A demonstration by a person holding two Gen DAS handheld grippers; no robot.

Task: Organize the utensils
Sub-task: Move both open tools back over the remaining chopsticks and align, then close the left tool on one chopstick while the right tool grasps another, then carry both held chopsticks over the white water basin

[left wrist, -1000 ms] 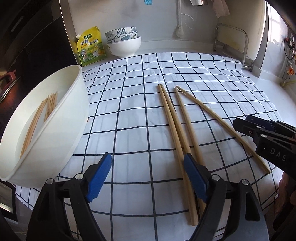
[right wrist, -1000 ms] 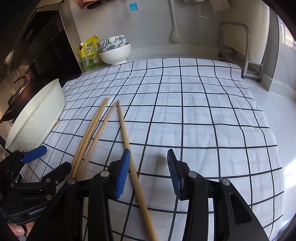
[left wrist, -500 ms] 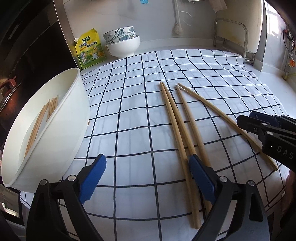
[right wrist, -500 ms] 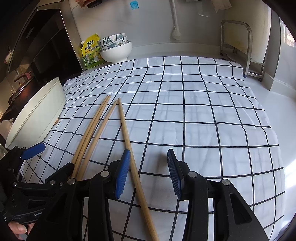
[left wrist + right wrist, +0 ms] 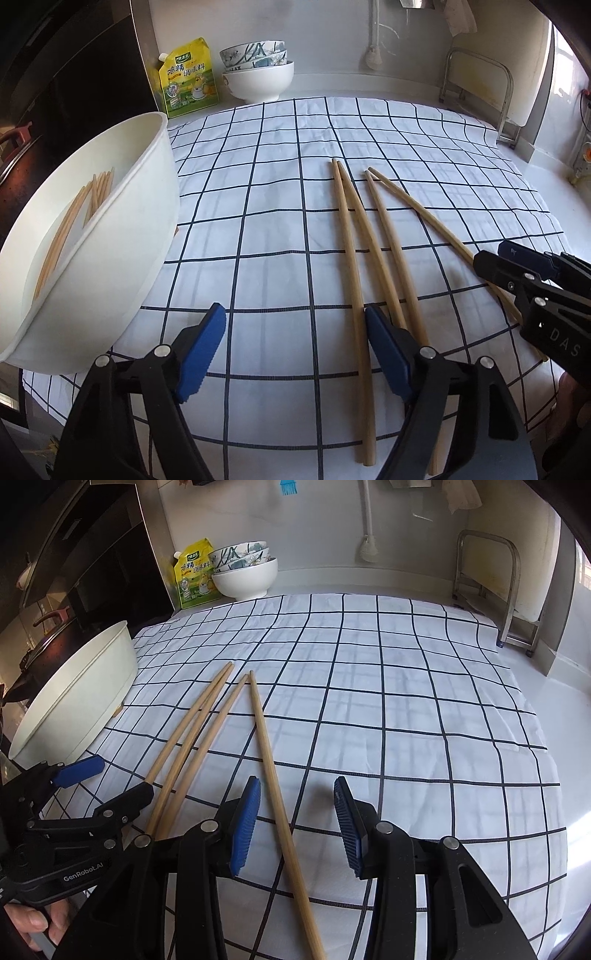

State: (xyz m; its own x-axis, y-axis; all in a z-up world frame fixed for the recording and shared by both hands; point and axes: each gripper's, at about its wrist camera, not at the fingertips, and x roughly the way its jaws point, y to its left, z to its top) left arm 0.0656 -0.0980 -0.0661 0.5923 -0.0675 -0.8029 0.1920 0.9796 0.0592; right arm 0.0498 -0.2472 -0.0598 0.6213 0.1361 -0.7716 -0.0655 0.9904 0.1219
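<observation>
**Four chopsticks lying loose on the checked cloth, both claws standing empty above them**

Nearest item: the left gripper [image 5: 295,347], pointing steeply down at the cloth, its blue pads [image 5: 201,354] standing wide apart after just narrowing a little, with only bare cloth showing in the gap. Its right-hand pad is sitting over the near ends of the chopsticks; whether it is touching them I cannot tell.

Beside it: the right gripper [image 5: 297,825], jaws standing partly apart and gripping nothing. One chopstick [image 5: 275,794] is running up through the gap close to the left pad, with contact not clear.

On the blue-and-white checked cloth [image 5: 258,229]: four wooden chopsticks [image 5: 369,258] lying lengthwise, near ends by the grippers, far ends pointing towards the wall. The two on the left are lying together, tips almost touching; the third is lying just beside them; the fourth is angling away to the right.

At the cloth's left edge: a large white bowl [image 5: 110,258], tilting, holding a bundle of chopsticks [image 5: 74,218] against its inner wall.

Far end, against the wall: a yellow seasoning pouch [image 5: 188,79] standing upright, and next to it a white bowl [image 5: 258,81] with patterned bowls [image 5: 255,55] stacking inside it. Far right: a metal rack [image 5: 476,81].
</observation>
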